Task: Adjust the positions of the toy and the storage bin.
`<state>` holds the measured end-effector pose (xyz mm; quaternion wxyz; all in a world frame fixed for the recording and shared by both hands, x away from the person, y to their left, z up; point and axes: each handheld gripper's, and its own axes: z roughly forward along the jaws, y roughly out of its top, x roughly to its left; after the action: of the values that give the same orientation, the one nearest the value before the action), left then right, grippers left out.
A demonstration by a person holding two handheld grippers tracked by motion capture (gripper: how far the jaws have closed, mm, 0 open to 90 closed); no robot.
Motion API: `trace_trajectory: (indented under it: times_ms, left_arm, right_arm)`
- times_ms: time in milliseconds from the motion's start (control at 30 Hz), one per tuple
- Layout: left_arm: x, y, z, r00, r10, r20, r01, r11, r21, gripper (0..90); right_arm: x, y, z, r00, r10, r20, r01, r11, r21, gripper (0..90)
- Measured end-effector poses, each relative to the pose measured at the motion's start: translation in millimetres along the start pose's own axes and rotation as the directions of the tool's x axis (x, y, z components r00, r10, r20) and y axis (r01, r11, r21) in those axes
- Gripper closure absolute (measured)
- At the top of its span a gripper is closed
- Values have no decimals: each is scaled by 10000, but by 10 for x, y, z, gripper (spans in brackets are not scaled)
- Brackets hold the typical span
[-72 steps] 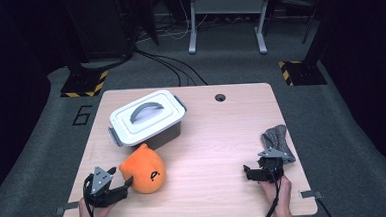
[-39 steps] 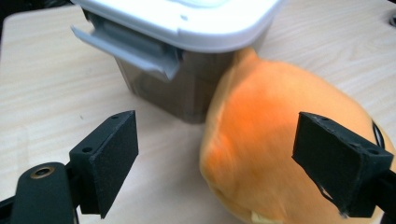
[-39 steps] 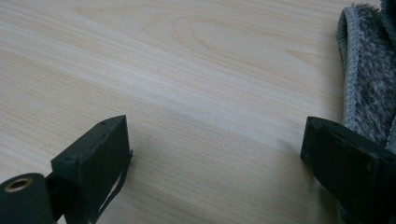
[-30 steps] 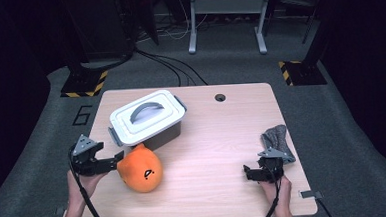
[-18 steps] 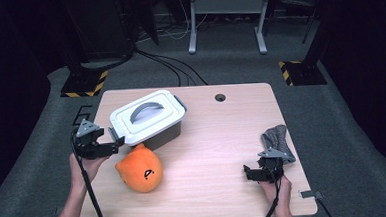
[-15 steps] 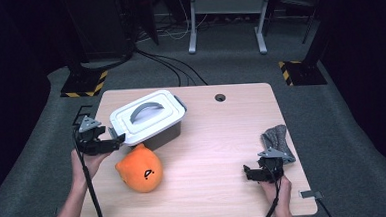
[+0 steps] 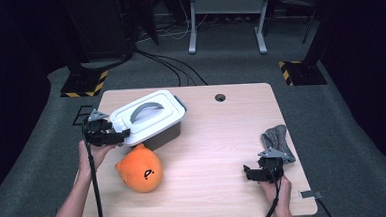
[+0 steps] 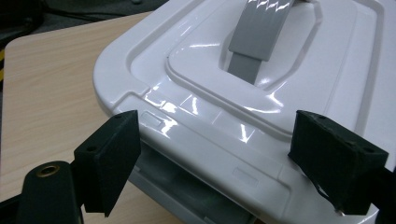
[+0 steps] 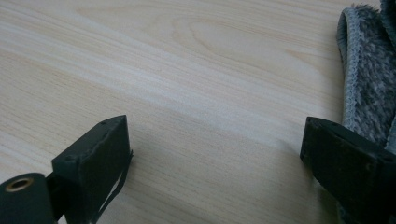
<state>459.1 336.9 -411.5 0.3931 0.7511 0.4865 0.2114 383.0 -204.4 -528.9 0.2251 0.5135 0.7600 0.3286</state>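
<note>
- Dark floor and cables surround my wooden table (image 7: 217, 132).
- My left gripper (image 7: 116, 136) has swung from the orange plush (image 7: 140, 169) to the white box lid (image 7: 143, 113); jaws spread wide astride its near edge, ready to lift.
- My left gripper view shows the lid's lip (image 8: 196, 144); my right gripper (image 7: 254, 174) rests agape beside the grey cloth (image 9: 369, 88).

The left gripper (image 7: 124, 135) has moved from beside the orange plush (image 7: 140, 169) up to the white box lid (image 7: 144, 115).

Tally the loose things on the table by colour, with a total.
White with grey handle: 1, the lidded storage box, at the open left gripper.
Orange: 1, the plush toy.
Grey: 1, the fuzzy cloth, beside the open right gripper.
Total: 3.
</note>
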Motion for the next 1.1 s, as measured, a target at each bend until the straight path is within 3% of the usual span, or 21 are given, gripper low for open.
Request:
trace_trajectory:
  times_ms: [200, 633, 1100]
  left_arm:
    - [17, 20, 23, 9999, 120, 12, -120, 9999, -6, 153]
    - [72, 71, 106, 9980, 448, 449, -444, 9990, -97, 154]
    - [78, 178, 223, 9902, 1044, 932, -1045, 9945, -38, 155]
  right_arm:
    - [3, 0, 0, 10000, 7, 7, -7, 10000, 5, 75]
    - [4, -1, 0, 10000, -7, 15, 7, 10000, -27, 76]
    - [6, -1, 0, 10000, -25, 31, 26, 10000, -46, 76]
